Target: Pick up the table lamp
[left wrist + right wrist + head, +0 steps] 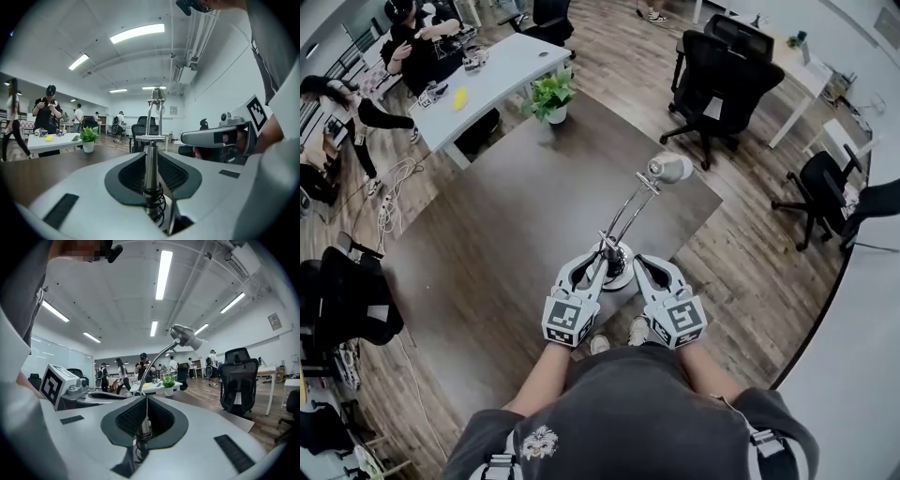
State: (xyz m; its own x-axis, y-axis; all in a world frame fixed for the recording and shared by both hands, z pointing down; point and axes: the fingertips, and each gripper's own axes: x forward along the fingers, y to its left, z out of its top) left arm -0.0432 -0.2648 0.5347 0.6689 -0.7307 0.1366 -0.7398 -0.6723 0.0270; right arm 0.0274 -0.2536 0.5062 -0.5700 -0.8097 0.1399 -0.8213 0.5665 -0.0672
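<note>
The chrome table lamp (628,211) stands near the front edge of the dark table (506,225), its head (668,169) leaning away to the right. My left gripper (598,265) sits at the left of the lamp's round base (620,275), my right gripper (642,265) at its right. In the left gripper view my left gripper (150,154) stands slightly open, and the lamp's post (150,161) fills the narrow gap at its tips; I cannot tell if the pads touch it. My right gripper (146,399) is shut and holds nothing, with the lamp's arm (157,359) rising just to its left.
A potted plant (551,94) stands at the table's far edge. Beyond it is a white desk (487,75) with people around it. Black office chairs (727,80) stand to the right on the wood floor. The table's front edge is close to my body.
</note>
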